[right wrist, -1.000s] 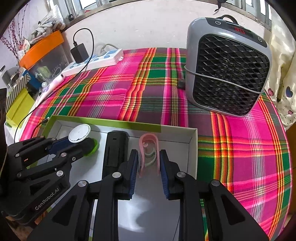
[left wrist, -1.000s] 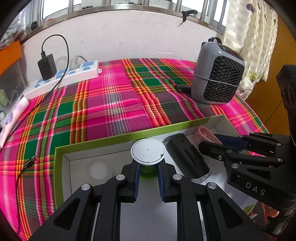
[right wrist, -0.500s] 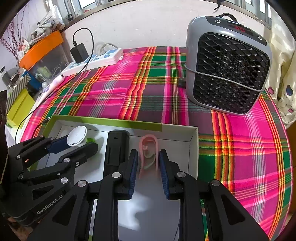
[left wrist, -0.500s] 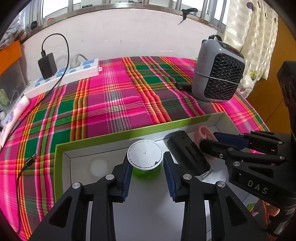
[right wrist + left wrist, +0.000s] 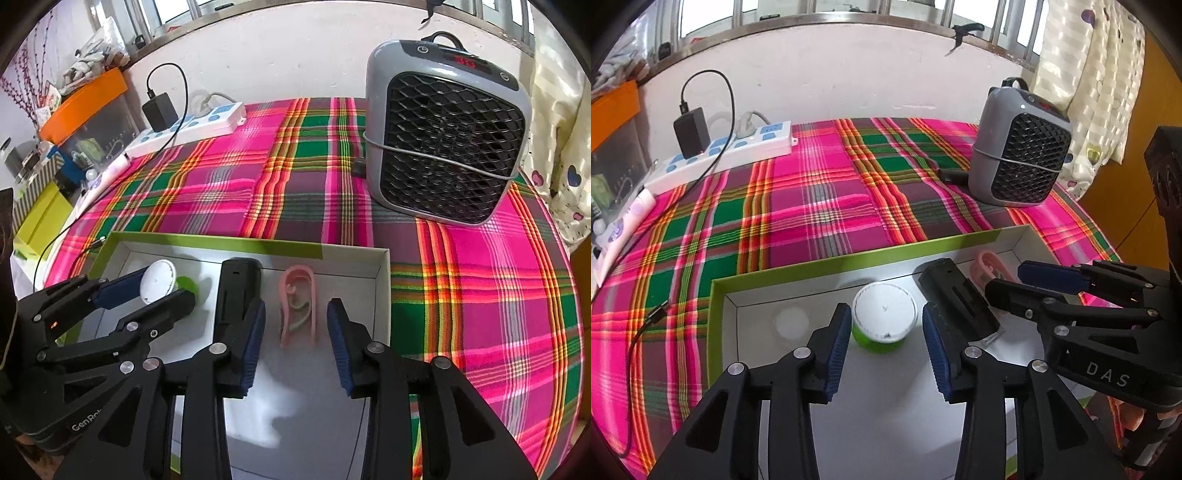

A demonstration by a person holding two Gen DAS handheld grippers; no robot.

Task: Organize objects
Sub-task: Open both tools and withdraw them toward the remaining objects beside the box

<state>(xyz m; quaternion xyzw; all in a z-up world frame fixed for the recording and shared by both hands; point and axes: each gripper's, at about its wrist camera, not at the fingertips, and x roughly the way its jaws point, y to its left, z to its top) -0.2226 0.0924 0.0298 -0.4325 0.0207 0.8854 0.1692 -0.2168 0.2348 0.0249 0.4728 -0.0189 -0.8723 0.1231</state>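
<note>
Left wrist view, going left to right: power strip with black charger plugged in at 10 o'clock on the plaid tabletop; green-rimmed box low and centre. Inside the box, green jar with white lid standing upright between the left tongs, pads clear of it on both sides, spread and opening. Just beside the jar at 3 o'clock, black device lying flat; beyond it, pink clip near the box's right wall. Grey fan heater at 2 o'clock.

Right wrist view, left to right: left tongs around the same jar at 9 o'clock; black device next; pink clip lying between the right tongs, untouched, pads spread and opening. Fan heater standing at 1 o'clock.
</note>
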